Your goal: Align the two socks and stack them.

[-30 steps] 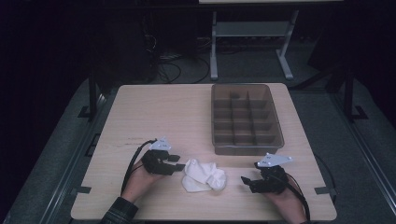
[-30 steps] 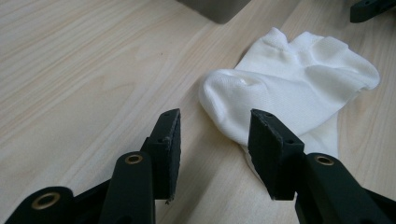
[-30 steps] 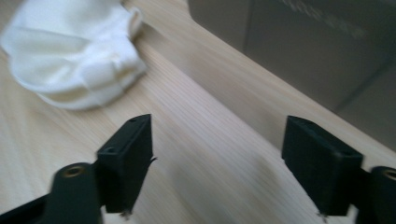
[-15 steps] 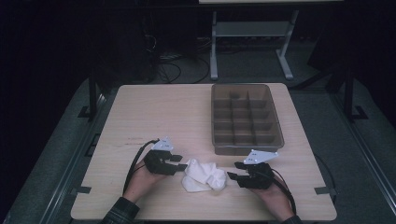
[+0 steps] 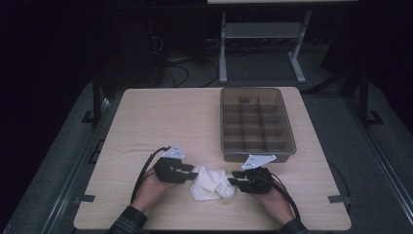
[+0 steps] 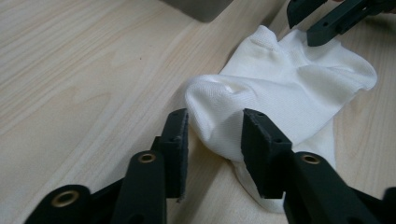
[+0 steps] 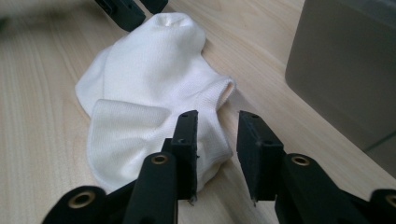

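Lying crumpled, white sock

Overhead camera faces forward; both gripper cameras closely share the sock.

Black two-jaw tools with brass screws, grey plates, plaid sleeves.

White sock crumpled, lying flat on table near front edge.
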A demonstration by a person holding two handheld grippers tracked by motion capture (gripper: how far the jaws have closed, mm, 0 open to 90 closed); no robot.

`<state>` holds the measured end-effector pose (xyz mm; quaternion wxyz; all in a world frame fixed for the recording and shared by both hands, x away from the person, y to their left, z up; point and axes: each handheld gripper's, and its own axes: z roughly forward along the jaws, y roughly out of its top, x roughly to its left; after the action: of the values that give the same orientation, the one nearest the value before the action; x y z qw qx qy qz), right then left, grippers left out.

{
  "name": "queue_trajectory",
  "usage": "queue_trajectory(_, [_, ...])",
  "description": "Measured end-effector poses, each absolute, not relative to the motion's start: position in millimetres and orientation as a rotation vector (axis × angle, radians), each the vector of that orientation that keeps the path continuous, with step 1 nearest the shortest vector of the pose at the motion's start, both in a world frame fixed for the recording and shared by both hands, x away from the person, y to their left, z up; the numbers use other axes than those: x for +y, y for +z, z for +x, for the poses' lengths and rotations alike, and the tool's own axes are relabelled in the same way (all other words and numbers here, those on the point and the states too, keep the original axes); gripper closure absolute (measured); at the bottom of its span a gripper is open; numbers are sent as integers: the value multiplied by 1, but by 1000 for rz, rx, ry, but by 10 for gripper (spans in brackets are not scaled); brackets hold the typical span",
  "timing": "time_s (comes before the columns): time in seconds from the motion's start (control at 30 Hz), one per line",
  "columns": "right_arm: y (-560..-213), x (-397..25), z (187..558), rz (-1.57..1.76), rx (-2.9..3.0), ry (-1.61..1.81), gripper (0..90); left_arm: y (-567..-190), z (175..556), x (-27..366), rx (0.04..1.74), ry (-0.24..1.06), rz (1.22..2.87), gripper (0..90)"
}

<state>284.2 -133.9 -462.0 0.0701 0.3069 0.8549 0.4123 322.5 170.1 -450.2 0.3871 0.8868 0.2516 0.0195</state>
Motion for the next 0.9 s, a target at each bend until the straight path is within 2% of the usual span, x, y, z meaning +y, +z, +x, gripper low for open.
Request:
queue_trajectory(0.2, [-467, -130, 289, 938, 2595, 1230, 757, -452, 323, 169, 634, 37, 2276, 753])
queue_trajectory(0.37, [-467, -128, 289, 921, 2598, 1224, 854, -453, 323, 169, 633, 8, 2281, 900])
queue_trajectory(0.73, [-462, -129, 287, 913, 2585, 1243, 866, -447, 322, 175, 657, 40, 2243, 900])
queue_trajectory(0.77, [-463, -129, 287, 907, 2587, 1240, 866, -448, 324, 174, 667, 46, 2239, 828])
queue_trajectory(0.9, [-463, -129, 287, 905, 2589, 1239, 866, -451, 328, 173, 674, 53, 2230, 746])
